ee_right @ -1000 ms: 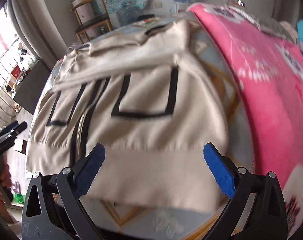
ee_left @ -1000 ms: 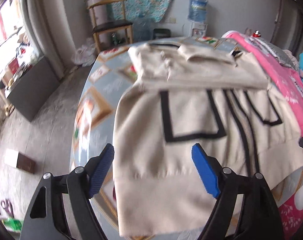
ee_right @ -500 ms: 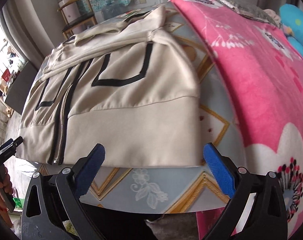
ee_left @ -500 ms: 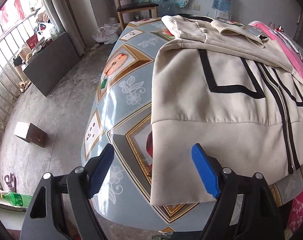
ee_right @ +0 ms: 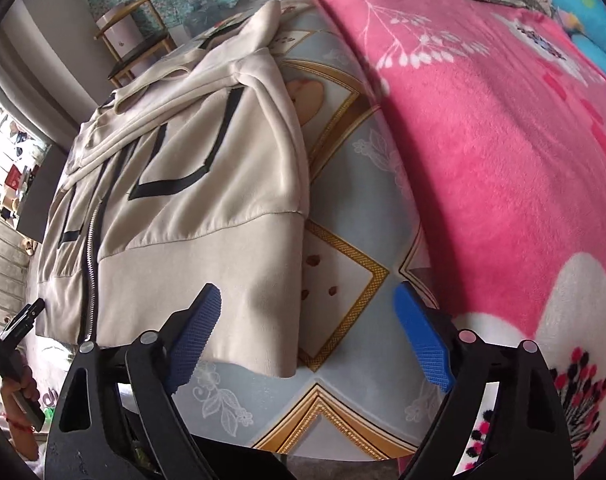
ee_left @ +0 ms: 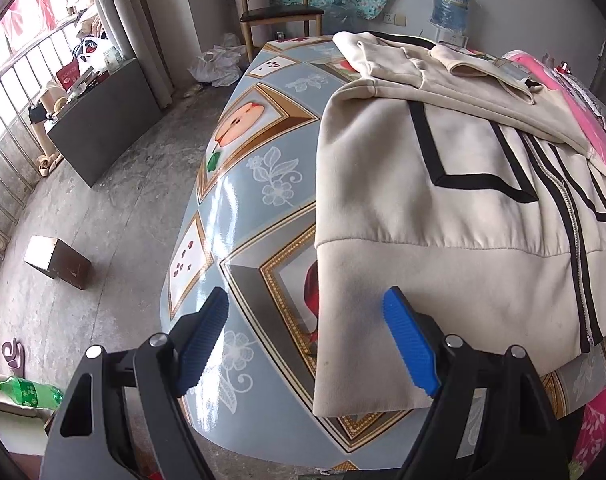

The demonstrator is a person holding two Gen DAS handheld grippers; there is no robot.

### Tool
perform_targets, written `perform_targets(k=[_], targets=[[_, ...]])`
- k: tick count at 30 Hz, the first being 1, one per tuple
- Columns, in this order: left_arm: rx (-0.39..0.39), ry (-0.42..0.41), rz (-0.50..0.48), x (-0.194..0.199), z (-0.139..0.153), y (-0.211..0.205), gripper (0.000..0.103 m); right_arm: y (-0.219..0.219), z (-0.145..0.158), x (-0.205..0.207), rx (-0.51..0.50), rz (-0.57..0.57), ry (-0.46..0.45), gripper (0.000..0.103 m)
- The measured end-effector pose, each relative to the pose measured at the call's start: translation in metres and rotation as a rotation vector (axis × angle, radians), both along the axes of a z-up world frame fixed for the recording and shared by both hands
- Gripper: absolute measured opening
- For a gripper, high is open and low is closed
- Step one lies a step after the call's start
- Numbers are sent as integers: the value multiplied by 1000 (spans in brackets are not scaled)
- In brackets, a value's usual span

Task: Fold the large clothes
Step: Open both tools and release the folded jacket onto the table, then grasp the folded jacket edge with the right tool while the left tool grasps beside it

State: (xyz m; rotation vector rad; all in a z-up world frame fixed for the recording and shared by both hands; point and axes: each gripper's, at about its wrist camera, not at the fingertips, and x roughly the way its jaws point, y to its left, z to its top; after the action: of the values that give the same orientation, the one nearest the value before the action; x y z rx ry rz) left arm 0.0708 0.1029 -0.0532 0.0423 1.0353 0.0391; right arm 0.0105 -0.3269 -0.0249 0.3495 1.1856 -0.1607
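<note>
Left wrist view: left gripper spread wide, blue pads gripping nothing, poised over the near edge of the glossy blue-grey counter with gold-framed fruit prints. Cream zip-up jacket with black rectangular trim spread flat on the counter ahead and to the right of the gripper; sleeves folded across the chest at the far end, ribbed hem nearest. Hem's left corner lying between the two fingers, close to the right pad; contact hard to judge. Beyond and left of the gripper, on the concrete floor, a small brown box and a green plastic bottle. Wooden chair past the counter's far end.

Right wrist view: right gripper likewise released, holding nothing, over the counter's near edge. Jacket ahead and to the left, its right hem corner reaching just inside the left pad. Pink floral fleece blanket covering the counter to the right of the gripper. Left gripper visible at far left.
</note>
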Motion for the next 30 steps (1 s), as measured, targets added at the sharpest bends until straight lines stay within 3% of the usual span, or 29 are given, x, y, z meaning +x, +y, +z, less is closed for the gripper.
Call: perform_targets(k=[5, 9, 17, 24, 30], targets=[[4, -8, -9, 0, 0, -1, 78, 13, 7, -3, 35, 21, -33, 75], [-1, -13, -9, -1, -1, 0, 78, 18, -1, 1, 22, 26, -6, 66], [-19, -19, -5, -4, -1, 2, 74, 15, -14, 7, 102, 10, 1, 52], [-50, -43, -13, -16, 6, 10, 67, 21, -16, -2, 79, -19, 6, 45], [-71, -61, 3, -21, 10, 21, 65, 19, -17, -1, 40, -28, 23, 28]])
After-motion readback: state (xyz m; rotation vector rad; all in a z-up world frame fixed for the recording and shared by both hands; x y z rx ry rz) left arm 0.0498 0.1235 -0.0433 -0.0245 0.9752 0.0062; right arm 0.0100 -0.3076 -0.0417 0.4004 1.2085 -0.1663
